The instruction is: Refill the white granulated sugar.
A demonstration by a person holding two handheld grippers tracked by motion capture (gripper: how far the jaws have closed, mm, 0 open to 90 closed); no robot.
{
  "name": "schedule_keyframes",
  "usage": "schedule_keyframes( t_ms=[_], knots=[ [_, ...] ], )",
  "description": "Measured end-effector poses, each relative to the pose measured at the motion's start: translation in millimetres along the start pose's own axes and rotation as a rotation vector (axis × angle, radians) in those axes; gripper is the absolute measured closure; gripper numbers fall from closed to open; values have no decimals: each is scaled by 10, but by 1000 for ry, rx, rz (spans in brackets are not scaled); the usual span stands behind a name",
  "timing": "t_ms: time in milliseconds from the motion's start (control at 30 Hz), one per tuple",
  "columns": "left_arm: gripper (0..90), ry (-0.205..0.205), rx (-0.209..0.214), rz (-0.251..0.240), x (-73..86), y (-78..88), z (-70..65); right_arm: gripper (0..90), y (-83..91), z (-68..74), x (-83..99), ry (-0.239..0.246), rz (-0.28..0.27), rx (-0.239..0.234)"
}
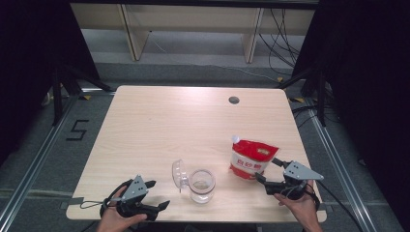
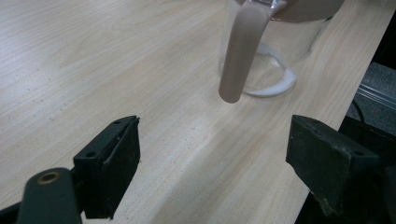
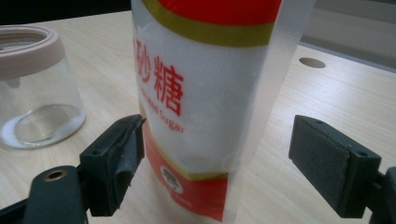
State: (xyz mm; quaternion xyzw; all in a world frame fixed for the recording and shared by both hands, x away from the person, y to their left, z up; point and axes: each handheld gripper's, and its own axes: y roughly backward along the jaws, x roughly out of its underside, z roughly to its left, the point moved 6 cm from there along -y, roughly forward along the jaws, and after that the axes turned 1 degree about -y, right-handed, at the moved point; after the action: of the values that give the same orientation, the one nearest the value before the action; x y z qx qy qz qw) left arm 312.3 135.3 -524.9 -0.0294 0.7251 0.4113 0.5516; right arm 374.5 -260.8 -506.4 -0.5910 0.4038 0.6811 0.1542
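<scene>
Setting: recording lab or test studio, not a home. Evidence: a single pale wood-grain bench with a round cable hole, standing on grey carpet floor; black curtains closing off both sides; metal rails laid along the floor left and right; a black digit "5" taped on the carpet beside the bench; yellow-and-black tape marks near the bench corners; loose black cables hanging and trailing at the rear right; black stand legs at either side; a light wooden frame across the back.
</scene>
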Motion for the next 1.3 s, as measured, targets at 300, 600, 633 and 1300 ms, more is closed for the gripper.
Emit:
schedule_keyframes(
  t_ms=[300, 600, 633, 1300],
  knots=[
    [174, -13, -7, 18, 19, -8, 14, 253, -120, -3, -84, 38, -55, -31],
    [175, -24, -2, 25, 23, -8, 15, 396, -172, 77, -97, 28, -37, -67],
    [180, -8, 3, 14, 18, -13, -3, 397, -166, 72, -107, 49, -38, -44],
    [185, -31, 17, 16, 21, -32, -13, 429, -217, 412, -141, -105, -33, 240]
  ],
)
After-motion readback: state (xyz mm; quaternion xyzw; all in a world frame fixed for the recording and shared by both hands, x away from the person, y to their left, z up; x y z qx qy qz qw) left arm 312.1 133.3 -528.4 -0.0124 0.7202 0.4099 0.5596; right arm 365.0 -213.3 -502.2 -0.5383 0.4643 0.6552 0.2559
